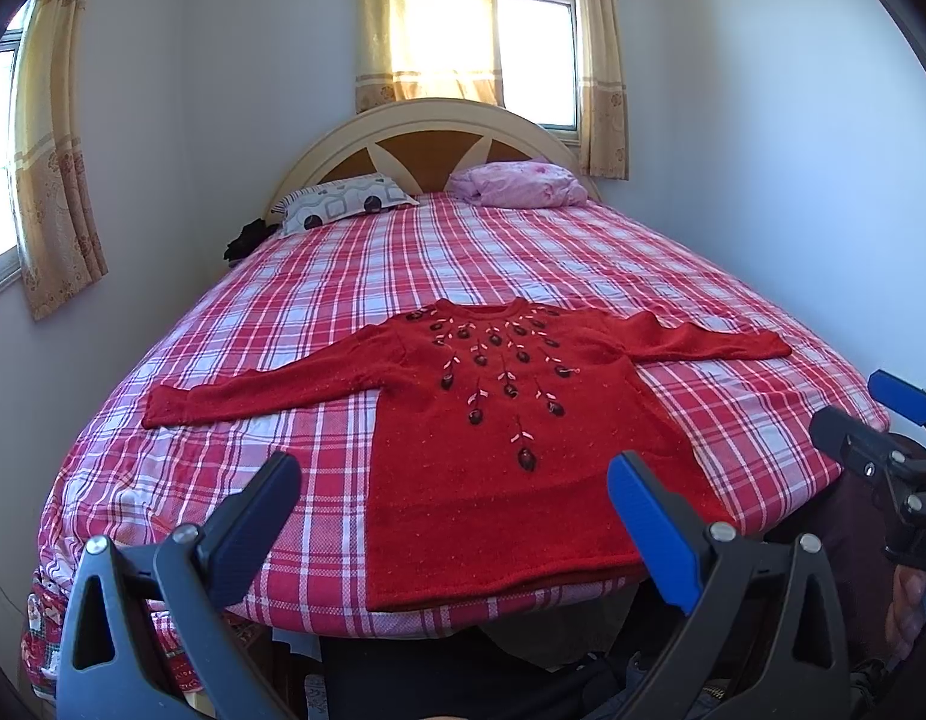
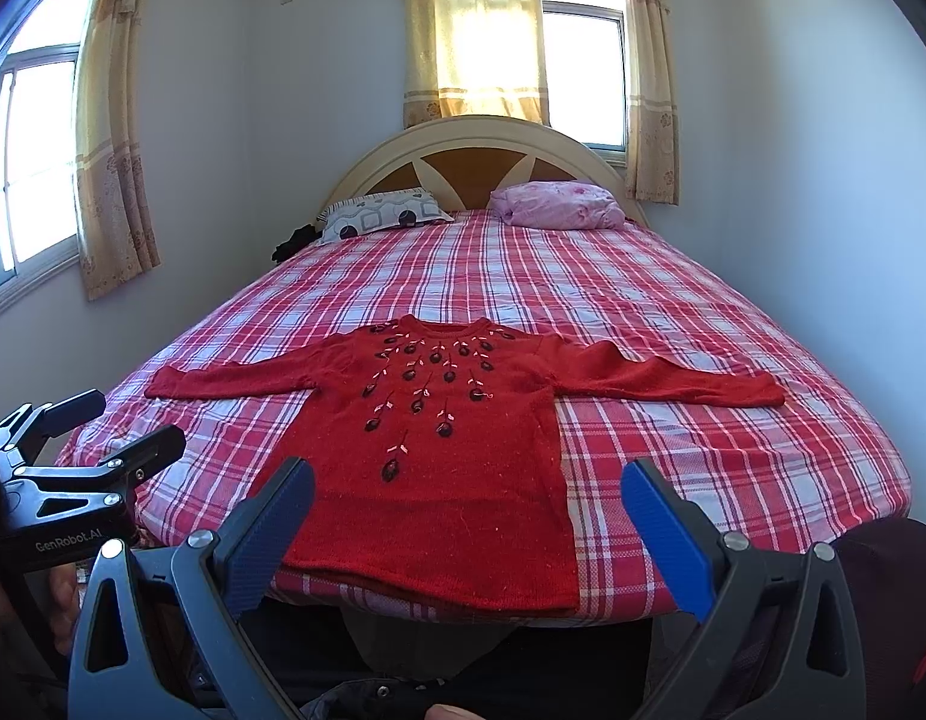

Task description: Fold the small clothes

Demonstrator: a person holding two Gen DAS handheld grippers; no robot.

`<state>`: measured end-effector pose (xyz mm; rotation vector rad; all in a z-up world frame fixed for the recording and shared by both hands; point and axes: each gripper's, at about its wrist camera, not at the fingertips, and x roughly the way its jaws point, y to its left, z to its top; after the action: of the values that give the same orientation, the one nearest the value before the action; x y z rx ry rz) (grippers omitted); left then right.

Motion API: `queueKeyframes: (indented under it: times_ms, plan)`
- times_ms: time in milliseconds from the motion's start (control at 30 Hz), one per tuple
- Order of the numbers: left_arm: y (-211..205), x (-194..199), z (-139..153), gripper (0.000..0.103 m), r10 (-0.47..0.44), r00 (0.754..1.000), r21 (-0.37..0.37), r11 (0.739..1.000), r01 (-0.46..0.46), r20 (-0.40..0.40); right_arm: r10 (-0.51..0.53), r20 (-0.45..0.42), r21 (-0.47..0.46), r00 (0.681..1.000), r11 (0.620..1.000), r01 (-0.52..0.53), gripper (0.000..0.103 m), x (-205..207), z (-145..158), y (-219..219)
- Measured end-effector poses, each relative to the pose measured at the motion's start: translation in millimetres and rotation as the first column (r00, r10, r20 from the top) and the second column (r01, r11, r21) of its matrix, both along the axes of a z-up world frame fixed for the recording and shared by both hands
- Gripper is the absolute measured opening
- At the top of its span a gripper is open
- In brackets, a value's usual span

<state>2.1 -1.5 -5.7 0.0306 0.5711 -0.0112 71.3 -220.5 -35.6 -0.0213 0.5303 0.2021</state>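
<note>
Left gripper (image 1: 453,501) and right gripper (image 2: 467,510) both spread wide, holding nothing, above the bed's near edge, red sweater (image 1: 493,420) flat at that edge, sleeves outstretched, checked bedspread (image 1: 402,252), two pillows (image 1: 342,207) by the headboard (image 1: 426,126)

The left gripper (image 1: 453,501) hung level with its jaws spread wide, gripping nothing. The right gripper (image 2: 469,507) was held just to its right at like height, jaws equally wide apart and empty.
</note>
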Motion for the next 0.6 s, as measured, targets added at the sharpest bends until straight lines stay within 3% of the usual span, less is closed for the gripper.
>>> queueKeyframes:
  times_ms: [600]
  plan:
    - [1.1, -1.0, 0.0, 0.103, -0.001, 1.000, 0.000, 1.000, 0.001, 0.001, 0.007, -0.014, 0.001, 1.000, 1.000, -0.007, 0.102, 2.8, -7.8, 1.3]
